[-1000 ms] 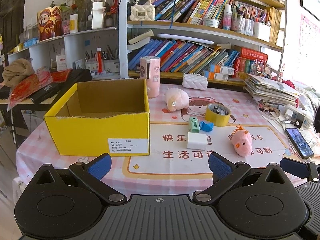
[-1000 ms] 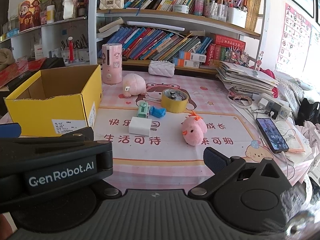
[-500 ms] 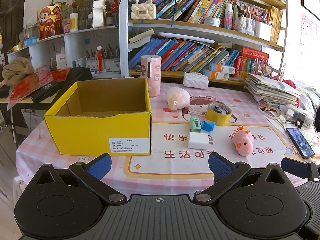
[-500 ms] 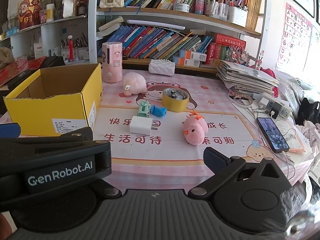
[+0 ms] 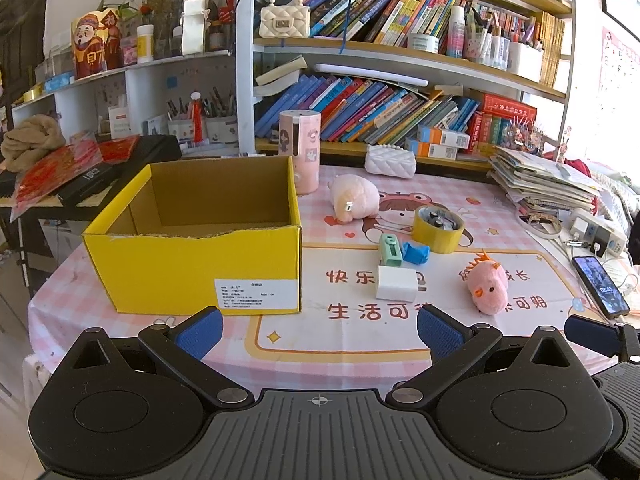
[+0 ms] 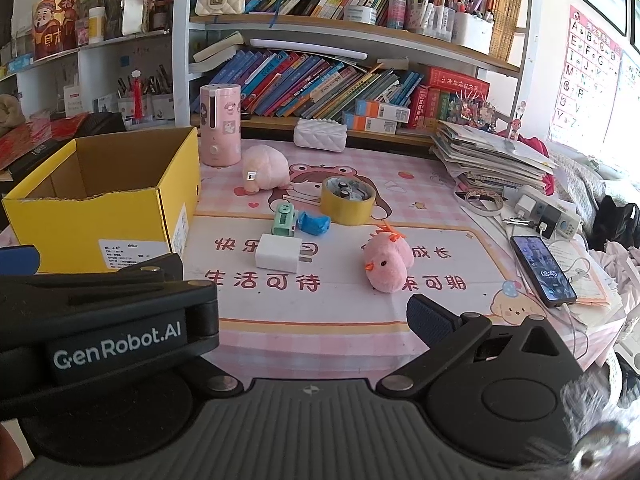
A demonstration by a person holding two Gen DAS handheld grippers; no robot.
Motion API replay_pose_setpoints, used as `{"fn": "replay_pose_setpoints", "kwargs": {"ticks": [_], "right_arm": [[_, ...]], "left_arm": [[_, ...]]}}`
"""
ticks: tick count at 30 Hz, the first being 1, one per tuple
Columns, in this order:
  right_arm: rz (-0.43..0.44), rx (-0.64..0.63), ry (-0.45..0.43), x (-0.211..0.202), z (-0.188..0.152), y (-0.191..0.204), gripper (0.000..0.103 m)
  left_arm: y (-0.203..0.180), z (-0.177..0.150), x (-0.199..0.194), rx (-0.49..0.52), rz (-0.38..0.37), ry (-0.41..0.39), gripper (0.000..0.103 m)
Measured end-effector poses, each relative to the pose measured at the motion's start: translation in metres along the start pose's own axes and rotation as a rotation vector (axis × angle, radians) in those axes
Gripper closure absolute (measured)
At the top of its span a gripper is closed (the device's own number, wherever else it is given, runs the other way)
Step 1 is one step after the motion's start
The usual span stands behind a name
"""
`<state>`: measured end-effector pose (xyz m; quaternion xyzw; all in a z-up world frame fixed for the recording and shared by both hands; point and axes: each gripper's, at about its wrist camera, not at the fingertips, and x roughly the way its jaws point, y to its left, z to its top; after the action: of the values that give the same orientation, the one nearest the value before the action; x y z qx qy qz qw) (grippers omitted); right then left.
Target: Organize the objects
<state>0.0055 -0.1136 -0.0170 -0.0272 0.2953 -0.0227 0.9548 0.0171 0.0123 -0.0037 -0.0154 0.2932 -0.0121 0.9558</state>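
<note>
An open, empty yellow cardboard box (image 5: 192,256) (image 6: 100,224) stands at the table's left. To its right lie a white charger (image 5: 396,283) (image 6: 279,253), a green clip-like item (image 5: 390,249) (image 6: 284,220), a blue wad (image 5: 416,253) (image 6: 314,222), a yellow tape roll (image 5: 438,229) (image 6: 348,200) and two pink plush toys (image 5: 486,284) (image 5: 354,198) (image 6: 386,260) (image 6: 266,174). My left gripper (image 5: 318,330) is open and empty at the near table edge. My right gripper (image 6: 224,292) is open and empty; the left gripper's body covers its left finger.
A pink cylinder (image 5: 300,152) and a white quilted pouch (image 5: 390,161) stand at the back. A stack of papers (image 5: 544,184), a power strip (image 5: 596,232) and a phone (image 5: 600,292) lie at the right. Bookshelves rise behind the table.
Both views have shifted slightly closer to the table. Nothing on the table has moved and both grippers stay open.
</note>
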Motion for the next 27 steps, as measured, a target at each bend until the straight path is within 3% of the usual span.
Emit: {"fn": "replay_pose_setpoints", "kwargs": {"ticks": [16, 27], "right_arm": [[-0.012, -0.006, 0.016, 0.008, 0.002, -0.007, 0.000], [-0.036, 0.016, 0.043, 0.031, 0.011, -0.034, 0.000]], "left_arm": [[0.003, 0.002, 0.011, -0.016, 0.024, 0.023, 0.000], [0.012, 0.007, 0.038, -0.113, 0.078, 0.061, 0.000]]}}
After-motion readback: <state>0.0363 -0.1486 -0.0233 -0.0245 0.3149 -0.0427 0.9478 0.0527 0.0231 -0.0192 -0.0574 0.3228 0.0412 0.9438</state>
